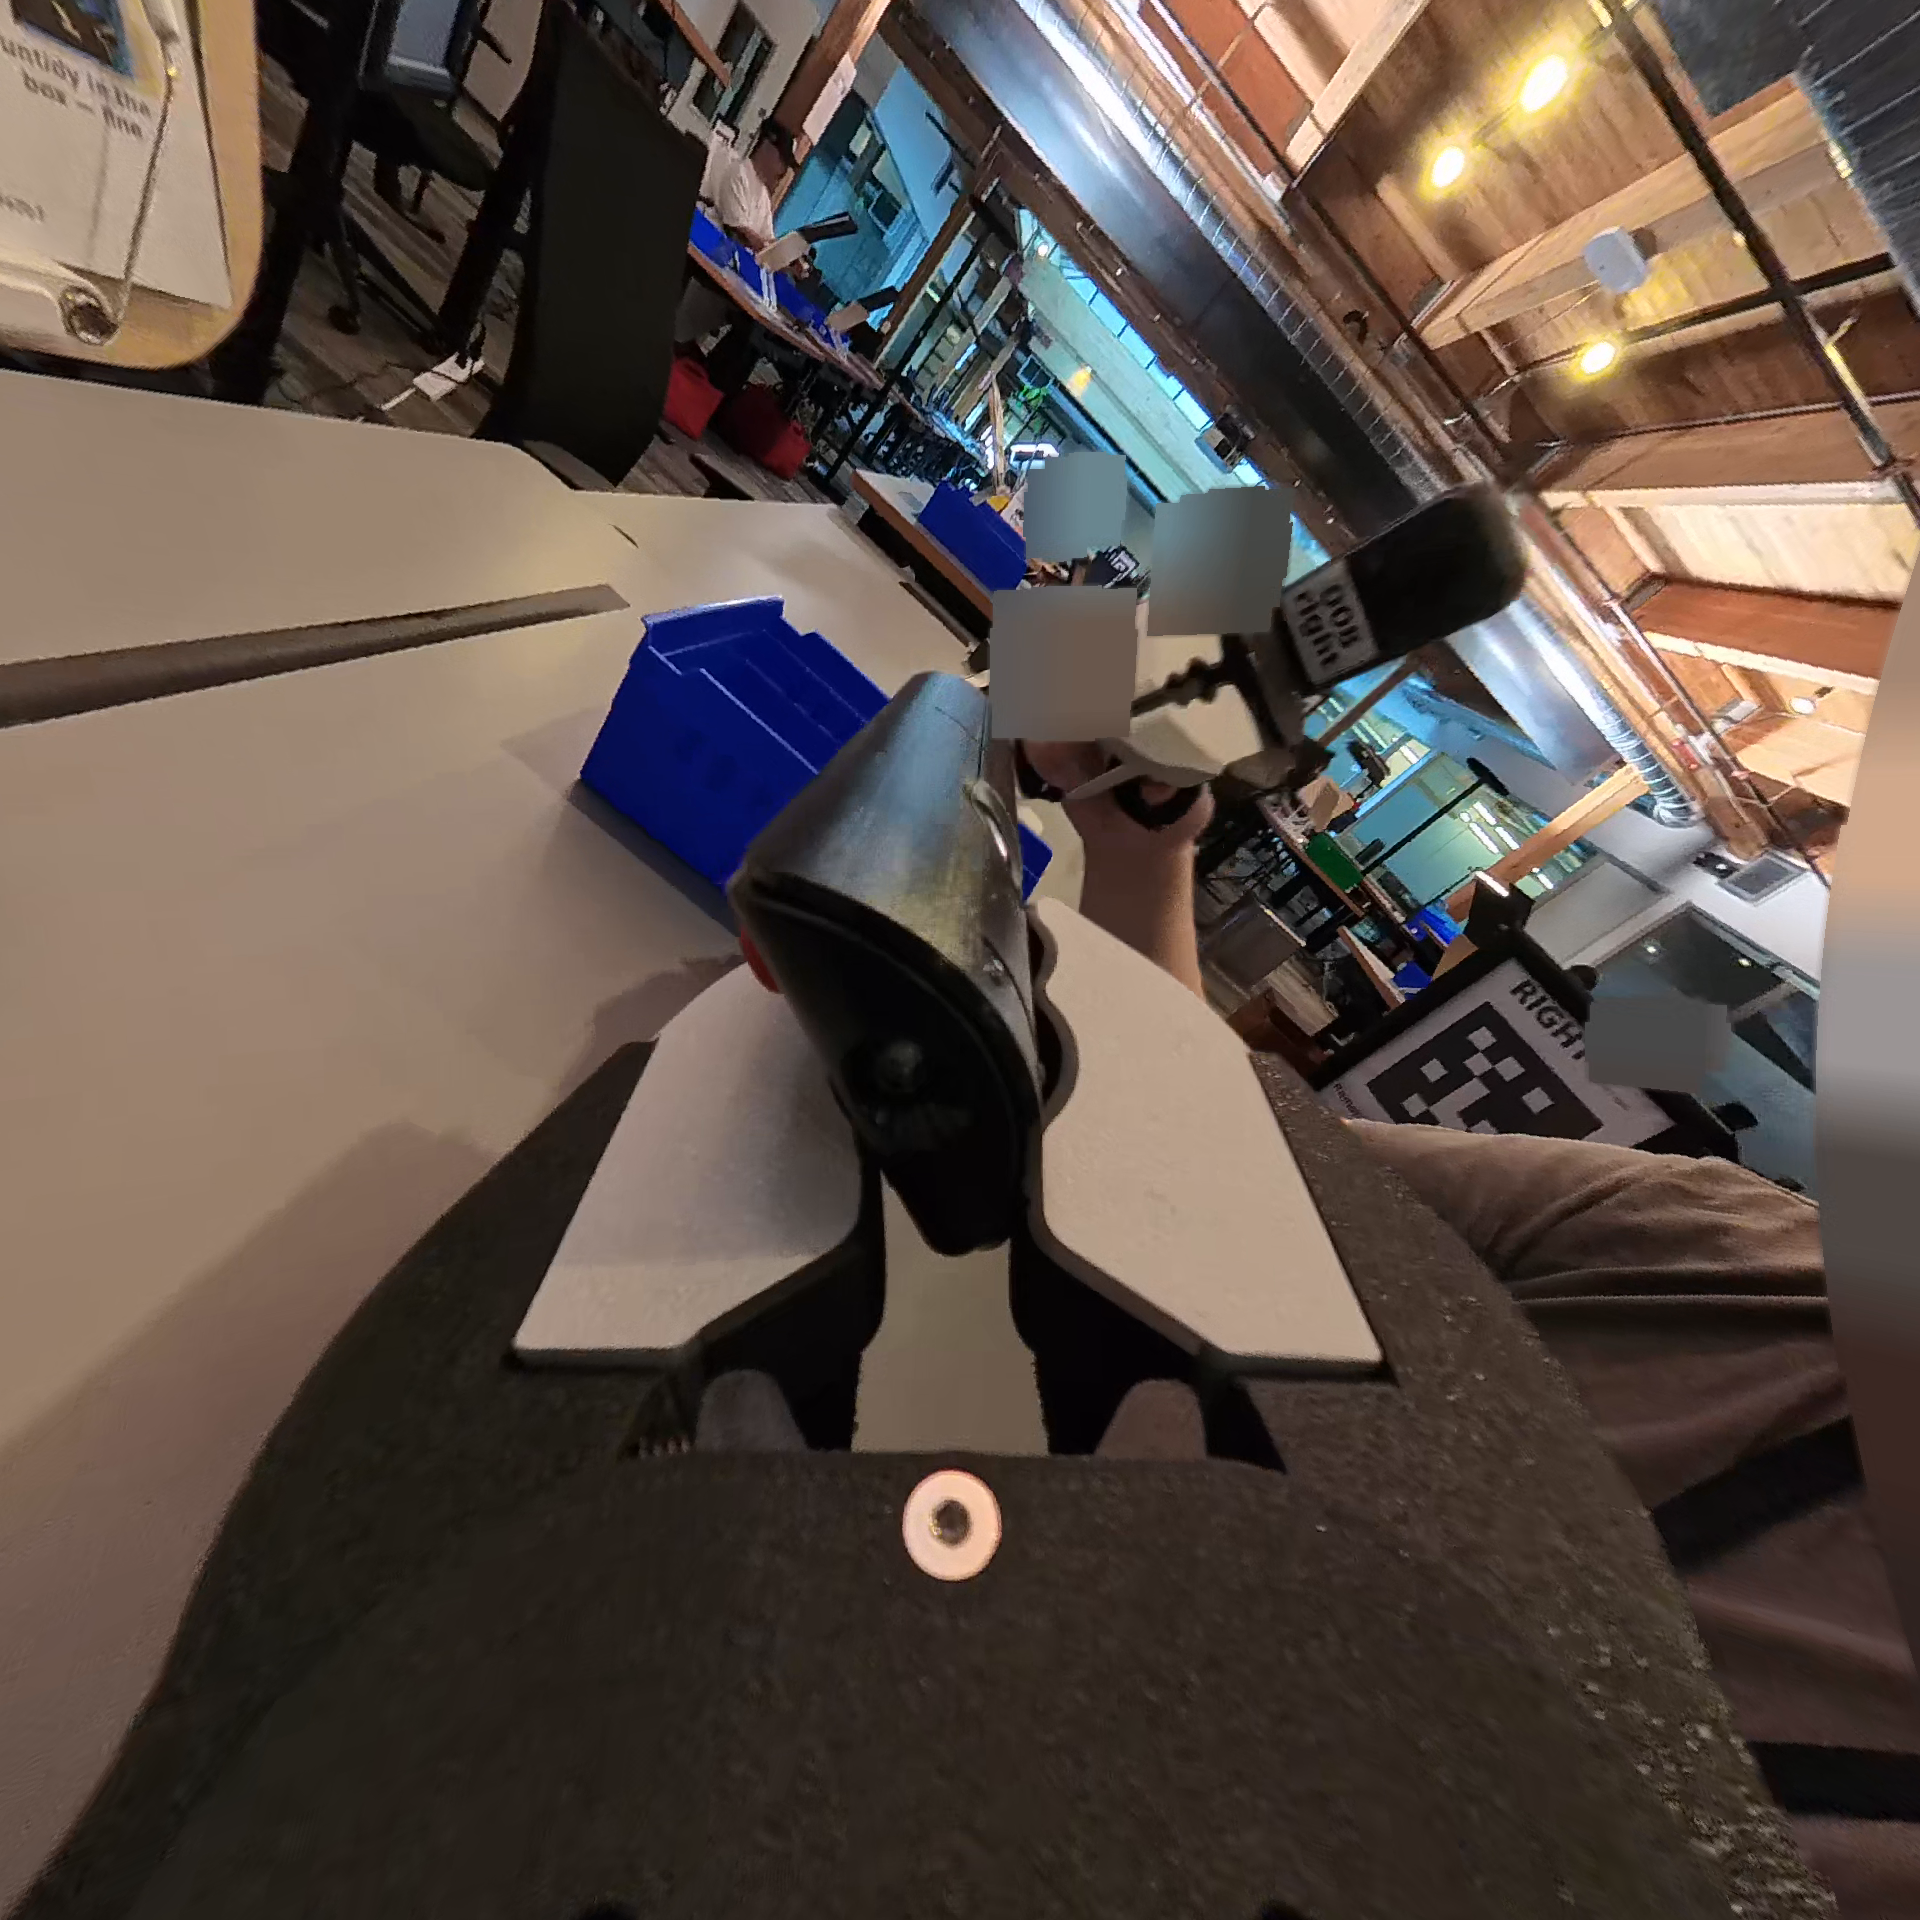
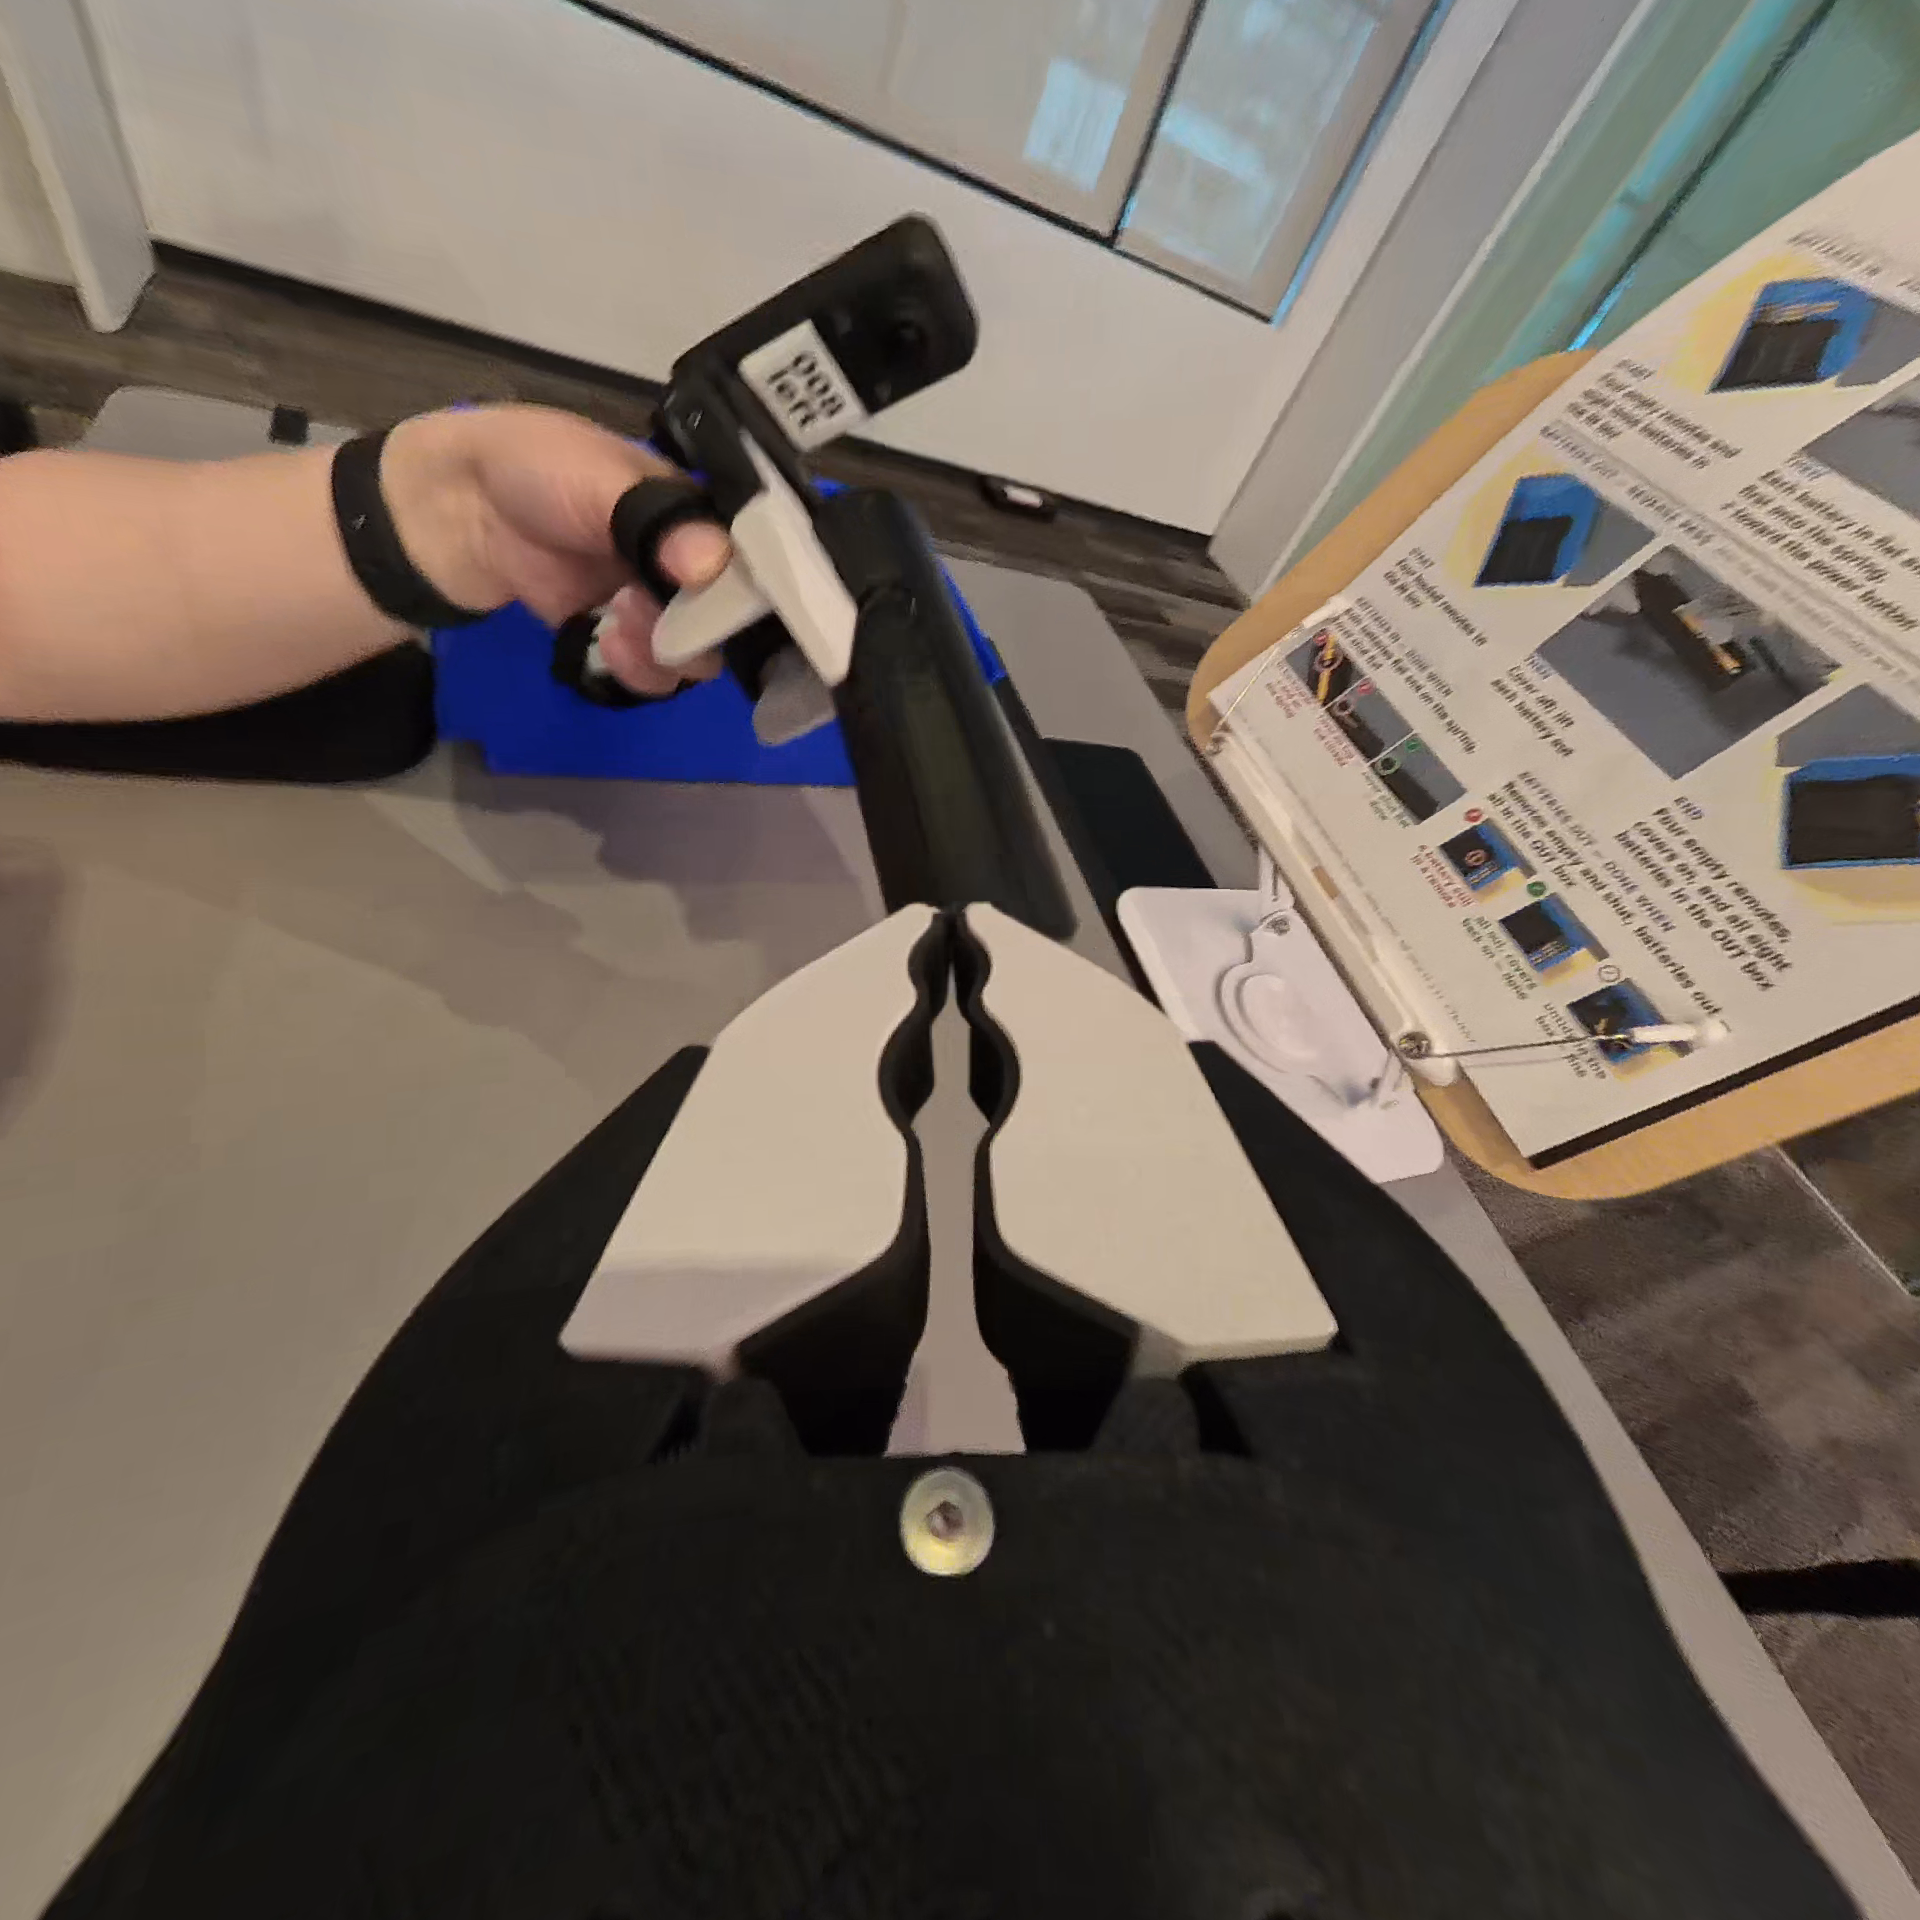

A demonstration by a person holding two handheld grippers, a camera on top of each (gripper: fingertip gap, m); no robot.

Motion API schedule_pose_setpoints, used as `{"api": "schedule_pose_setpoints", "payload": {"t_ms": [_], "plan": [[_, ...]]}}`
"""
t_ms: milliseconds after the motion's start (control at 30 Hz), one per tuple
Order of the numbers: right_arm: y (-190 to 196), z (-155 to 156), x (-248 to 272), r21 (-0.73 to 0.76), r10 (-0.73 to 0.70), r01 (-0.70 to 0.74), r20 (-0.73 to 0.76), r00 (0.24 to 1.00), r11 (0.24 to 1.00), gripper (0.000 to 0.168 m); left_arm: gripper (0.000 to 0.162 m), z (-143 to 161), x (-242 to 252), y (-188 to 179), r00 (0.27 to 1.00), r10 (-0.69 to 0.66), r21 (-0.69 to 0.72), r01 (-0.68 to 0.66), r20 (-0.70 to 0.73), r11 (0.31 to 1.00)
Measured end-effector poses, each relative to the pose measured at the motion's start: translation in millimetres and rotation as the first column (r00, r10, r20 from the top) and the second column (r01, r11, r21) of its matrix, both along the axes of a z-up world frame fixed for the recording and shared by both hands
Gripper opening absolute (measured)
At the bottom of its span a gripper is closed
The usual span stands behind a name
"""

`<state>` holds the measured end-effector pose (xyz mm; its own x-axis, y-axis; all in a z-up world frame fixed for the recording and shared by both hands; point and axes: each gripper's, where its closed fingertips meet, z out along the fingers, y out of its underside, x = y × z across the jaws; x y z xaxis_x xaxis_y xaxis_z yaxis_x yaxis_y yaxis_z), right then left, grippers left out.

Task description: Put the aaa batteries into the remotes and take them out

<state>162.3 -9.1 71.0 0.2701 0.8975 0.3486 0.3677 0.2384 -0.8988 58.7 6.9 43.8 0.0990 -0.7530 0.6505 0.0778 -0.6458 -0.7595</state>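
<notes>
Left wrist view first: my left gripper [image 1: 940,1049] has its two white fingers [image 1: 727,1153] clamped narrow around a black remote [image 1: 894,935], gripping it near one end so the body runs away from the camera, lifted above the grey table [image 1: 260,831]. A small red patch shows at the remote's lower edge. Beyond it sits a blue bin [image 1: 727,727] on the table, and farther off my right gripper [image 1: 1174,769] in a hand.

From the right wrist view, my right gripper [image 2: 951,925] has its fingertips [image 2: 831,997] pressed together with nothing between them that I can see; they sit just short of the near end of the remote [image 2: 935,727], and I cannot tell whether they touch it. The left gripper [image 2: 758,582] holds that remote up over the blue bin [image 2: 623,717]. An instruction sheet [image 2: 1610,727] stands on a board to the right.

No batteries show in either view, and I cannot tell whether the cover is on or off. I judge this remote is mid-handling, with most of the work left.
</notes>
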Motion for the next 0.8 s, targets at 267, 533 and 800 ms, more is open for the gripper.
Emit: {"api": "schedule_pose_setpoints", "payload": {"t_ms": [267,533,800], "plan": [[2,-11,-3,0.062,0.061,-0.060,-0.007,0.998,0.996,0.003,0.024,11,-2,-11,0.997,-0.063,-0.008,0.063,0.042,0.998],[-3,-4,-7,0.099,0.080,-0.076,-0.045,0.996,0.992,0.002,0.024,12,1,-16,0.995,-0.088,-0.010,0.088,0.048,0.996],[-5,-1,-10,0.096,0.093,-0.086,-0.065,0.994,0.992,0.002,0.024,11,2,-17,0.995,-0.093,-0.011,0.093,0.045,0.996]]}}
